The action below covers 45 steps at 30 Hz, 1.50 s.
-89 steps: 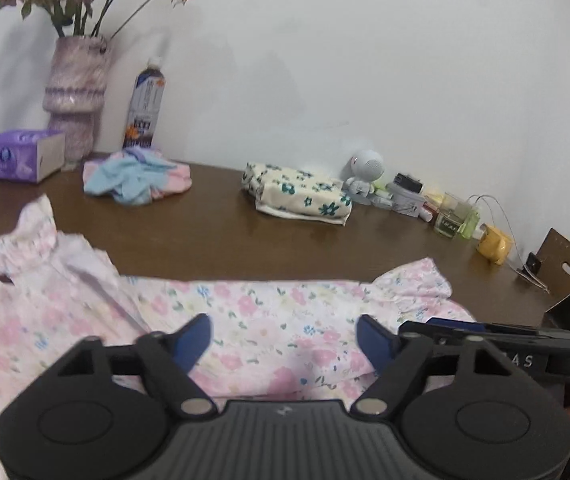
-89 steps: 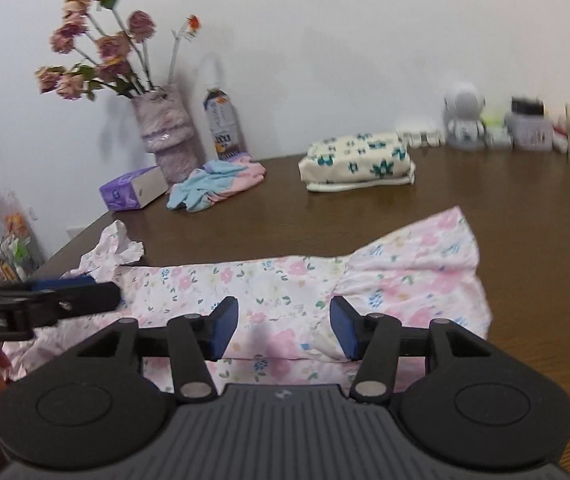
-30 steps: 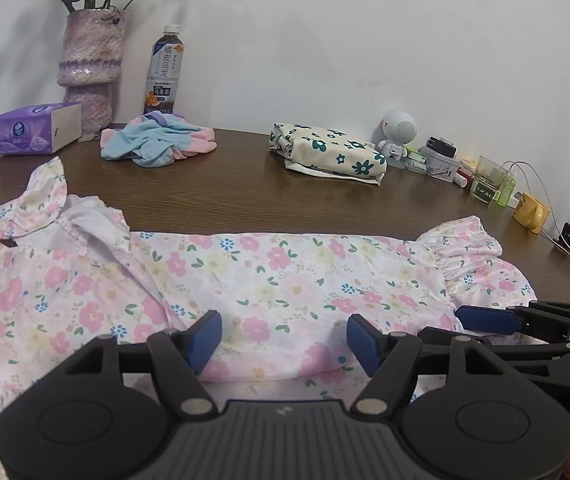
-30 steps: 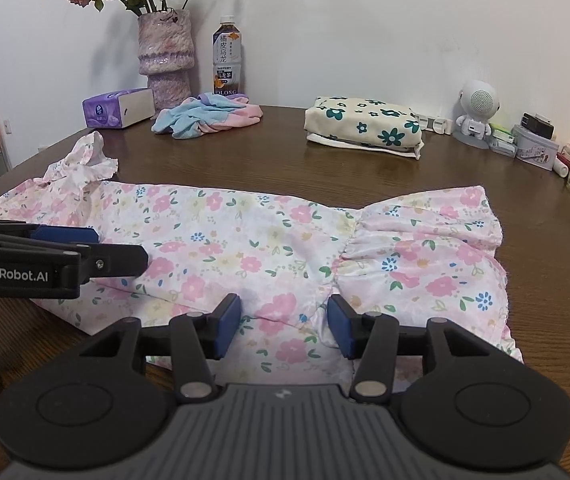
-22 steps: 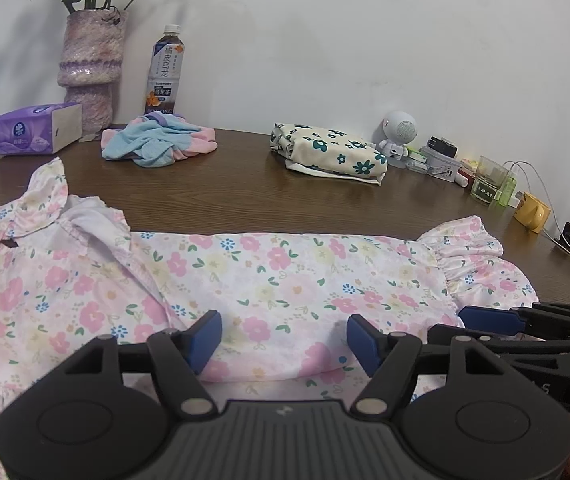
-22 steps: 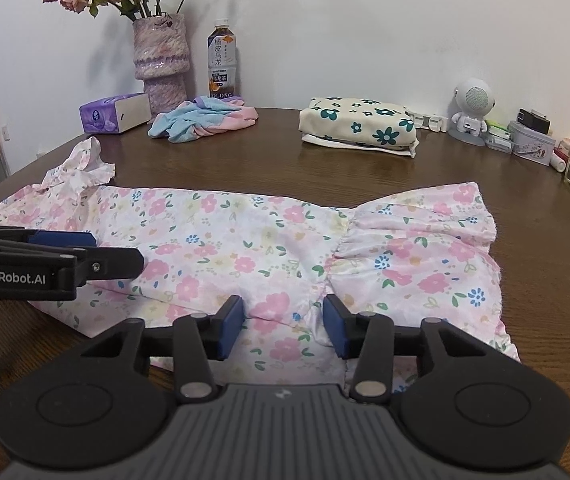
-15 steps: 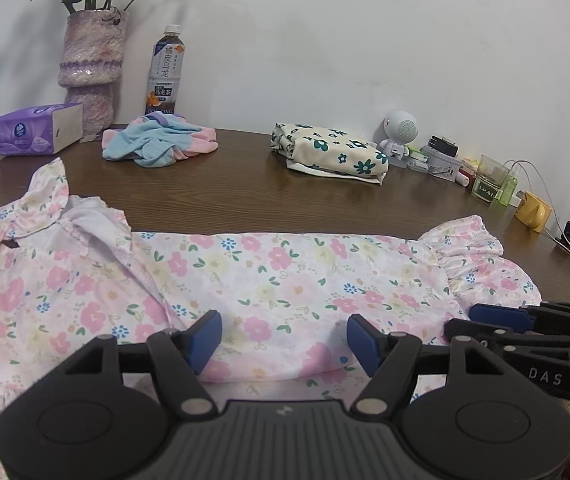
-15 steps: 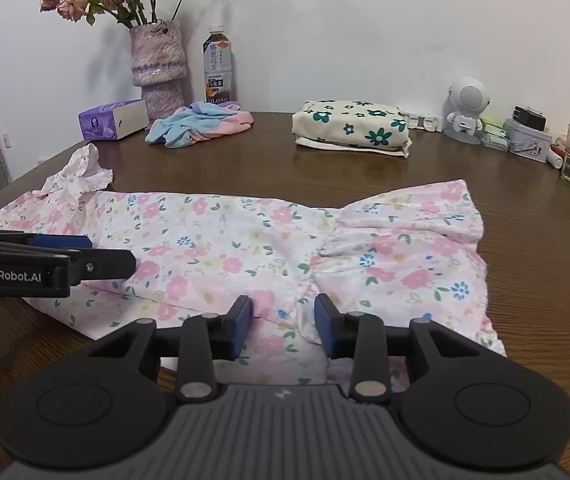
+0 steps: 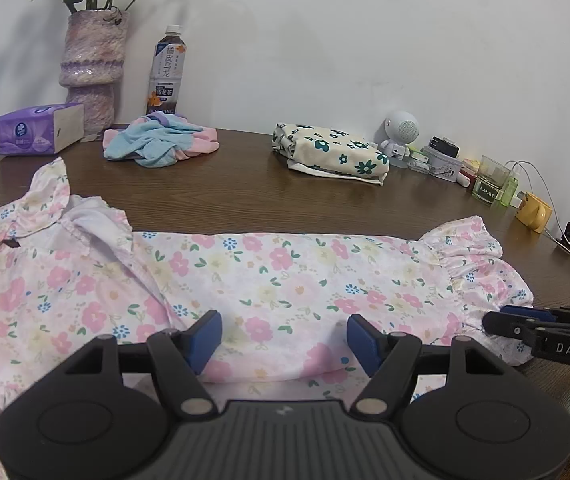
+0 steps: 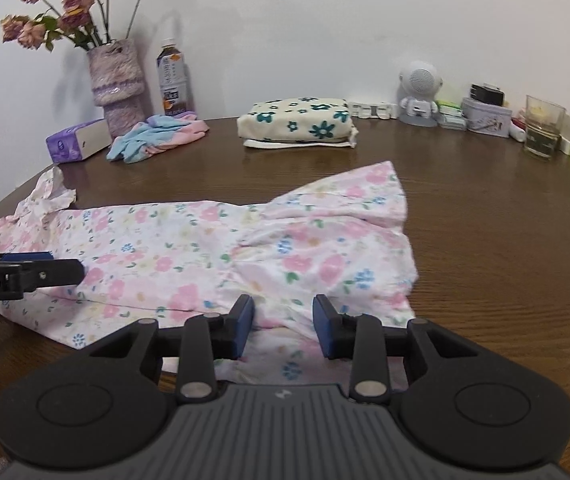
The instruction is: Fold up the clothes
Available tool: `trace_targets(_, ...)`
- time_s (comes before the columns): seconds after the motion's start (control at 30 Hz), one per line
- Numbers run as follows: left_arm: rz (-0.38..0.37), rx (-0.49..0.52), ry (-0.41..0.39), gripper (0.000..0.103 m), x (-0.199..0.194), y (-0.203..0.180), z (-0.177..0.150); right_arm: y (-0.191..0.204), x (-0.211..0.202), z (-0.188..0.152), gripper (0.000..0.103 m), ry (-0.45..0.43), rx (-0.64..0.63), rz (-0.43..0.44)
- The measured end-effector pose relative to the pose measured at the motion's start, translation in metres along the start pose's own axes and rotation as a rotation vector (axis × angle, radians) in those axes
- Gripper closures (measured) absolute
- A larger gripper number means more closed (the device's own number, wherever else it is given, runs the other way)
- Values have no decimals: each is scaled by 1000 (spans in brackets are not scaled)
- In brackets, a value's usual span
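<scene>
The left tool [image 9: 283, 338] hangs with its blue pads wide apart over the near edge of the pink floral cotton dress [image 9: 269, 280], which lies flat across the dark wooden table [image 9: 237, 196]. The right tool [image 10: 283, 326], pads also apart, straddles a raised fold near the gathered hem. Beyond lies a folded cream floral cloth [image 10: 297, 120].

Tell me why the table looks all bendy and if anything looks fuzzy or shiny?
In the left wrist view the fisheye lens curves the table edge and darkens the corners; the vase casts a soft shadow on the wall. In the right wrist view the picture is a bit blurrier, most on the pink floral dress, and the wood shows faint shine near the glass.
</scene>
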<state>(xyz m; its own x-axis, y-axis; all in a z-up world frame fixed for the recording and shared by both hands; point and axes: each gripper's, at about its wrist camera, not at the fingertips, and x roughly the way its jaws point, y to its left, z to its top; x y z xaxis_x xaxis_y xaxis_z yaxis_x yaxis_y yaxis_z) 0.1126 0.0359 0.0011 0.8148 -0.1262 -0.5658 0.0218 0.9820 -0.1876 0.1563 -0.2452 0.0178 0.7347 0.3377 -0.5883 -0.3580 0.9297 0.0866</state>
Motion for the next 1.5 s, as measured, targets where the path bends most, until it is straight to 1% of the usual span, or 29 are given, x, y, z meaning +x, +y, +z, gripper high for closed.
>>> trace_targets(0.07,0,0,0,35,0,0,0,-6,-1,-1,71,1,5,-7)
trace_targets(0.1,1,1,0,35,0,0,0,-9,-1,-1,73,2,7,-11)
trace_targets(0.3,6,8,2,35,1,-1,0,-22,-3,-2,78,3,13,-14)
trace_targets(0.47,7,9,2,35,1,-1,0,-24,-5,-1,78,0,4,-14)
trace_targets(0.6,10,14,3,35,0,-2,0,-27,-11,3,78,-24,25,-19)
trace_targets(0.67,12,16,3,35,0,-3,0,-25,-20,8,78,-57,34,-10)
trace_targets(0.8,17,22,5,35,0,-4,0,-2,-30,16,78,-106,-18,84)
trace_targets(0.87,18,23,5,35,0,-5,0,14,-24,19,78,-94,-53,131)
trace_targets(0.9,18,23,5,35,0,-4,0,19,-19,19,78,-82,-61,137)
trace_targets(1.17,23,30,7,34,0,-6,0,48,21,16,78,19,-98,135)
trace_targets(1.27,36,38,5,34,0,-7,0,48,23,13,78,22,-93,138)
trace_targets(1.33,58,37,-3,34,-2,-8,1,48,22,11,78,19,-100,135)
trace_targets(1.4,84,50,-31,34,-6,-12,3,47,22,11,78,18,-98,136)
trace_targets(1.5,78,94,-65,33,-13,-25,8,42,24,11,78,19,-71,153)
